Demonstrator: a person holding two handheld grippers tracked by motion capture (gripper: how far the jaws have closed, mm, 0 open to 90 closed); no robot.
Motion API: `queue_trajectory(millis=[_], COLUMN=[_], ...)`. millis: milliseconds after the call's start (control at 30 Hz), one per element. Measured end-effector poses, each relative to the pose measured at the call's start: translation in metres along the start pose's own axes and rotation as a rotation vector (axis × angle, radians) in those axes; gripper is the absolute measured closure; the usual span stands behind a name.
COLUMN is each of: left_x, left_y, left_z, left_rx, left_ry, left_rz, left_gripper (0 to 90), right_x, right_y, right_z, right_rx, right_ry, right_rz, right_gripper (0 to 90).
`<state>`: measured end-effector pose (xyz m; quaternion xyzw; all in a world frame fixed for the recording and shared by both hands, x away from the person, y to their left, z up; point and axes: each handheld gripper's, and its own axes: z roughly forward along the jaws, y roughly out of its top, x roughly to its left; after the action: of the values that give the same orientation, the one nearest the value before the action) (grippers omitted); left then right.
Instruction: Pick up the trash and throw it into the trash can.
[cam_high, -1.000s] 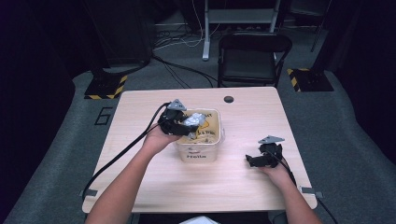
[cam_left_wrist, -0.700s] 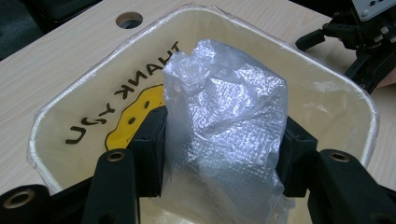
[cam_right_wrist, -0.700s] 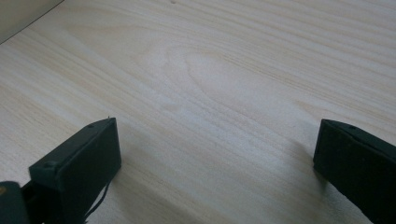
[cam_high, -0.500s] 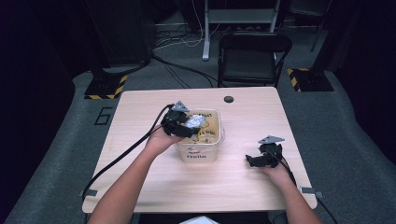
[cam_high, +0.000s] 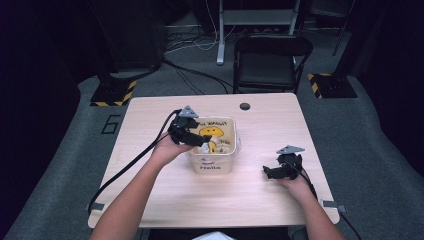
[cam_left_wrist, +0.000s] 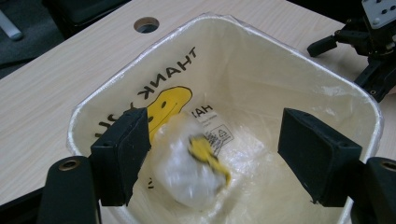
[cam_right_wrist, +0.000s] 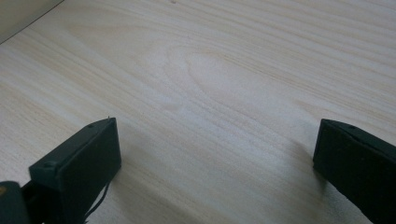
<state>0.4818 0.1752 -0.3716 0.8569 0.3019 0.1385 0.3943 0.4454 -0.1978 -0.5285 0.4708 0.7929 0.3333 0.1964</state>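
Left gripper (cam_left_wrist: 212, 154) jaws have just been opening above the white bag-lined bin (cam_left_wrist: 355, 98); crumpled clear-and-yellow wrapper (cam_left_wrist: 194, 168) released below. Right gripper (cam_right_wrist: 212, 163) spread, idle.

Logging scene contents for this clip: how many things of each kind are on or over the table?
Grippers: 2 (left gripper, right gripper)
Bins: 1 (lined bin)
Wrappers: 1 (crumpled wrapper, in the bin)
Total: 4

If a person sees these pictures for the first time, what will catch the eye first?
Probably the small bin mid-table, lined with a white bag with a yellow smiley face. Above it the left gripper, whose jaws have just been opening, hangs over a blurred, crumpled white-and-yellow wrapper inside. The right gripper rests open on the bare table.
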Motion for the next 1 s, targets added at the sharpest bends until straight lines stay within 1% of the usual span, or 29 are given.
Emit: queue_trajectory(millis=[33, 67, 133, 167, 267, 300, 367, 400, 467, 500, 533, 567, 600, 733, 800, 833, 867, 933, 967, 1000], left_x=[0.0, 0.002, 0.005, 0.005, 0.013, 0.017, 0.022, 0.022, 0.028, 0.031, 0.034, 0.037, 0.037, 0.045, 0.05, 0.05, 0.054, 0.057, 0.057, 0.058], left_y=[-0.001, -0.003, -0.006, -0.006, -0.013, -0.017, -0.022, -0.022, -0.028, -0.031, -0.036, -0.039, -0.039, -0.053, -0.064, -0.064, -0.071, -0.078, -0.078, -0.083], left_z=[-0.002, -0.006, -0.012, -0.012, -0.024, -0.031, -0.039, -0.039, -0.047, -0.051, -0.056, -0.059, -0.059, -0.073, -0.077, -0.077, -0.079, -0.079, -0.079, -0.078], left_rx=[-0.003, -0.009, -0.014, -0.014, -0.027, -0.042, -0.052, -0.052, -0.061, -0.062, -0.072, -0.074, -0.074, -0.091, -0.093, -0.093, -0.096, -0.096, -0.096, -0.096], left_ry=[0.0, 0.003, 0.015, 0.015, 0.04, 0.056, 0.068, 0.068, 0.075, 0.081, 0.094, 0.102, 0.102, 0.129, 0.135, 0.135, 0.139, 0.148, 0.148, 0.156], left_rz=[-0.001, -0.003, -0.006, -0.006, -0.02, -0.028, -0.04, -0.04, -0.056, -0.056, -0.07, -0.069, -0.069, -0.103, -0.13, -0.13, -0.15, -0.163, -0.163, -0.168], left_gripper=[24.9, 25.7, 26.1, 26.2, 26.6, 26.7, 27.0, 27.1, 27.1, 27.1, 27.1, 27.1, 27.1, 27.2, 27.3, 27.3, 27.3, 27.5, 27.5, 27.5], right_x=[0.0, 0.0, 0.0, 0.0, 0.0, 0.0, 0.0, 0.0, 0.0, 0.0, 0.0, 0.0, 0.0, 0.0, 0.0, 0.0, 0.0, 0.0, 0.0, 0.0], right_y=[0.0, 0.0, 0.0, 0.0, 0.0, 0.0, 0.0, 0.0, 0.0, 0.0, 0.0, 0.0, 0.0, 0.0, 0.0, 0.0, 0.0, 0.0, 0.0, 0.0], right_z=[0.0, 0.0, 0.0, 0.0, 0.0, 0.0, 0.0, 0.0, 0.0, 0.0, 0.0, 0.0, 0.0, 0.0, 0.0, 0.0, 0.0, 0.0, 0.0, 0.0], right_rx=[-0.004, 0.002, 0.002, 0.002, -0.002, 0.002, -0.002, -0.002, -0.003, -0.003, -0.003, -0.003, -0.003, -0.004, -0.004, -0.004, -0.004, -0.003, -0.003, -0.003], right_ry=[0.0, 0.0, 0.0, 0.0, 0.0, 0.0, 0.0, 0.0, 0.0, -0.001, -0.001, -0.001, -0.001, -0.002, -0.002, -0.002, -0.003, -0.003, -0.003, -0.004], right_rz=[-0.005, 0.004, 0.004, 0.004, -0.001, 0.004, -0.003, -0.003, -0.005, -0.005, -0.005, -0.005, -0.005, -0.006, -0.007, -0.007, -0.005, -0.007, -0.007, -0.007], right_gripper=[0.1, 0.1, 0.1, 0.1, 0.1, 0.1, 0.1, 0.1, 0.1, 0.1, 0.1, 0.1, 0.1, 0.2, 0.2, 0.2, 0.2, 0.2, 0.2, 0.2])
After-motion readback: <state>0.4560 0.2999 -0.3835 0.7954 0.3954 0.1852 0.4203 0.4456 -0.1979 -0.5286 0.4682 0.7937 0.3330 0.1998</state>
